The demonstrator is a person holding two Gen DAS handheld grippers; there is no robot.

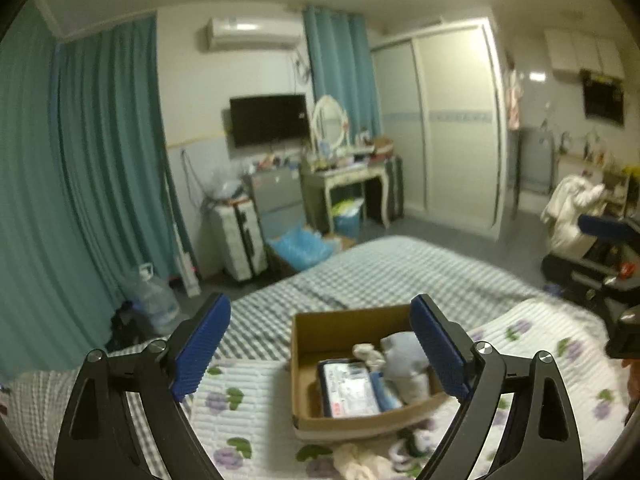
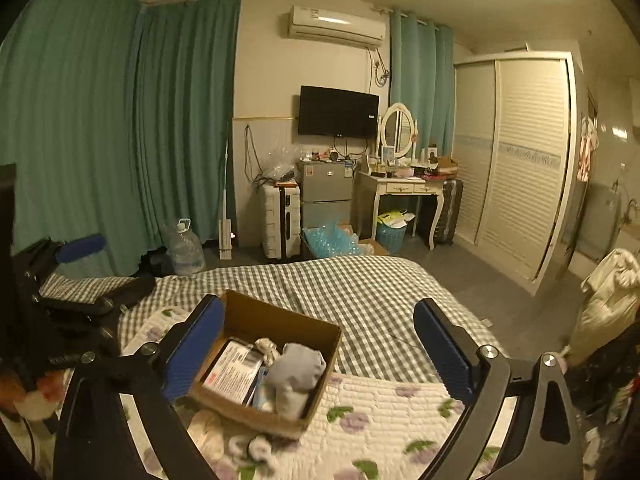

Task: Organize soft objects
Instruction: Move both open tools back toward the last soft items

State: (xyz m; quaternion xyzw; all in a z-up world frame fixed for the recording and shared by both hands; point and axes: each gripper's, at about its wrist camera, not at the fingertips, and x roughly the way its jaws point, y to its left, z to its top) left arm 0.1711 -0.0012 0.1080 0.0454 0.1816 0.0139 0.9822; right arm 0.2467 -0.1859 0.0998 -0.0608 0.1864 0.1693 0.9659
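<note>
A brown cardboard box (image 1: 320,330) sits on the floral quilt (image 1: 248,400) on the bed; it also shows in the right wrist view (image 2: 276,318). Inside lie a grey-blue soft bundle (image 2: 296,364), a small cream sock (image 2: 266,346) and a dark flat packet with a white label (image 2: 232,372). Loose pale socks lie in front of the box (image 1: 372,460), also seen in the right wrist view (image 2: 248,446). My left gripper (image 1: 320,348) is open and empty above the box. My right gripper (image 2: 320,350) is open and empty, the box at its left finger.
A checked sheet (image 2: 360,288) covers the far part of the bed. Beyond it stand a white suitcase (image 2: 280,220), a small fridge (image 2: 326,192), a dressing table (image 2: 400,192), a water jug (image 2: 186,248) and a wardrobe (image 2: 516,160). White clothes (image 1: 572,208) are piled at the right.
</note>
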